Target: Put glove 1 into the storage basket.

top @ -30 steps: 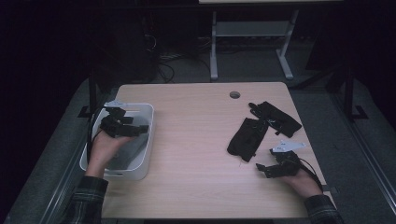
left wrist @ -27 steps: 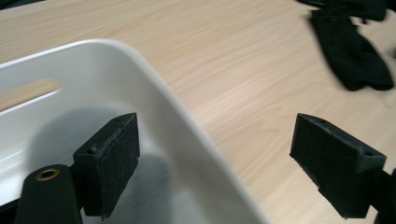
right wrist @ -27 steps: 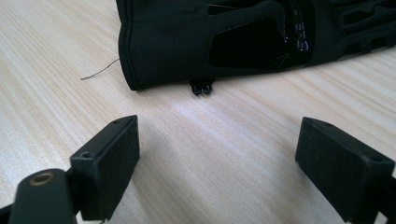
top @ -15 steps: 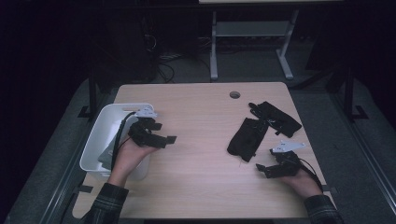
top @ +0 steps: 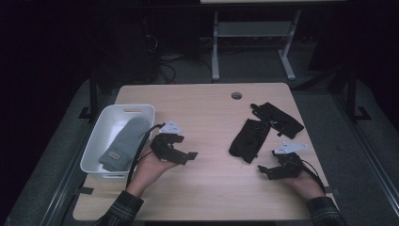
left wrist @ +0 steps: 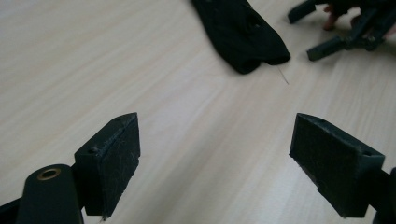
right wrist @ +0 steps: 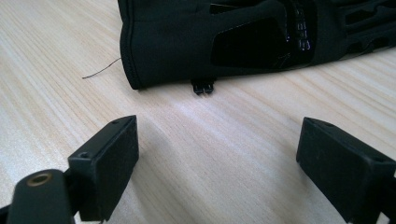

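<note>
The left gripper (top: pixel 184 155), held in the person's left hand (top: pixel 153 165), sits low over the bare wooden table (top: pixel 207 108) with its jaws spread wide and nothing between them. In the left gripper view its two black pads (left wrist: pixel 114 158) frame only wood grain. Just beside it, at its nine o'clock in the high view, stands a white bin (top: pixel 96 157) at the table's left edge, and a grey mitten (top: pixel 123 143) lies inside the bin, cuff end nearest the person.

The right gripper (top: pixel 264 170), held in the person's right hand (top: pixel 303 183), rests near the table's front right corner. Its jaws also stand wide apart and hold nothing; in the right gripper view they gape over bare wood. At its twelve o'clock in that view, close ahead but not touching, lies a black glove (right wrist: pixel 243 37) with its cuff edge turned toward the jaws and a loose thread trailing from it. In the high view this black glove (top: pixel 249 139) is at the right gripper's eleven o'clock. A second black glove (top: pixel 277 118) lies at about one o'clock from the first, their ends touching or nearly so. A small round hole (top: pixel 236 95) marks the tabletop near its far edge.
</note>
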`<state>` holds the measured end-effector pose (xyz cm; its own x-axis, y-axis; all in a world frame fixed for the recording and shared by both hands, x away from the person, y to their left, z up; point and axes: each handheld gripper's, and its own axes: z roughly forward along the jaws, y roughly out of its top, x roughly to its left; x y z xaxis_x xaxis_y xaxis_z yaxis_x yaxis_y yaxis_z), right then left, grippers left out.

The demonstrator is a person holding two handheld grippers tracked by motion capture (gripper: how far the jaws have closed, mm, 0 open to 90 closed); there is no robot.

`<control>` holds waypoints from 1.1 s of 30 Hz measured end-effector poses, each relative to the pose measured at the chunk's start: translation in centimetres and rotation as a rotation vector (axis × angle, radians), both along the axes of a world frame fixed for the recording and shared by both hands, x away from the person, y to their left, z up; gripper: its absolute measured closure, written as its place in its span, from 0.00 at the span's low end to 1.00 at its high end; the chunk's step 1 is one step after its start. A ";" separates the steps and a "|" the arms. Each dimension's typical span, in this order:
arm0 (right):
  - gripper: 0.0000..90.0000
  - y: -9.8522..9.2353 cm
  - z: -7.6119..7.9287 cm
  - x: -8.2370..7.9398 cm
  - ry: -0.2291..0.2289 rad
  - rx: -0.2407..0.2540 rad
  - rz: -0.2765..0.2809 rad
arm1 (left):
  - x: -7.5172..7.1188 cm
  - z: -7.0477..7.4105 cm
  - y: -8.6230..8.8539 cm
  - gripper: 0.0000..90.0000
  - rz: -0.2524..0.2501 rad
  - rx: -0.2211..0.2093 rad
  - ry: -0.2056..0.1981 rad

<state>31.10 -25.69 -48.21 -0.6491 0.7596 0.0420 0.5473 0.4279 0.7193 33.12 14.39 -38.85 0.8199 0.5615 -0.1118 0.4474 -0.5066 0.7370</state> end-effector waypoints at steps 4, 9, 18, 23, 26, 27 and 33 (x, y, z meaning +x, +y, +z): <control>0.14 0.0 0.0 0.0 0.000 0.000 0.000 | -0.8 -1.1 -1.3 0.17 -0.027 0.016 -0.011; 0.14 0.0 0.0 0.0 -0.004 -0.002 0.005 | -1.6 -2.8 -1.9 0.17 -0.032 0.056 -0.038; 0.14 0.0 0.0 0.0 -0.005 -0.003 0.007 | -2.2 -6.2 -2.0 0.17 -0.039 0.158 -0.023; 0.16 0.1 0.3 -0.1 0.018 -0.020 0.019 | -1.7 -7.7 -1.4 0.17 -0.025 0.160 -0.022; 0.19 0.2 0.5 -0.1 0.011 -0.040 0.028 | -1.6 -8.3 -1.2 0.16 -0.032 0.147 -0.035; 0.21 0.2 0.7 -0.2 0.004 -0.036 0.028 | -1.6 -8.3 -1.2 0.16 -0.037 0.145 -0.037; 0.31 -0.2 1.8 -0.3 -0.027 -0.002 -0.009 | -1.6 -8.9 -0.5 0.14 -0.054 0.086 -0.075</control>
<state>30.85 -25.92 -46.44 -0.6430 0.7655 0.0232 0.5317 0.4245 0.7329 31.57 13.90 -47.79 0.8534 0.5213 -0.0028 0.3634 -0.5909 0.7203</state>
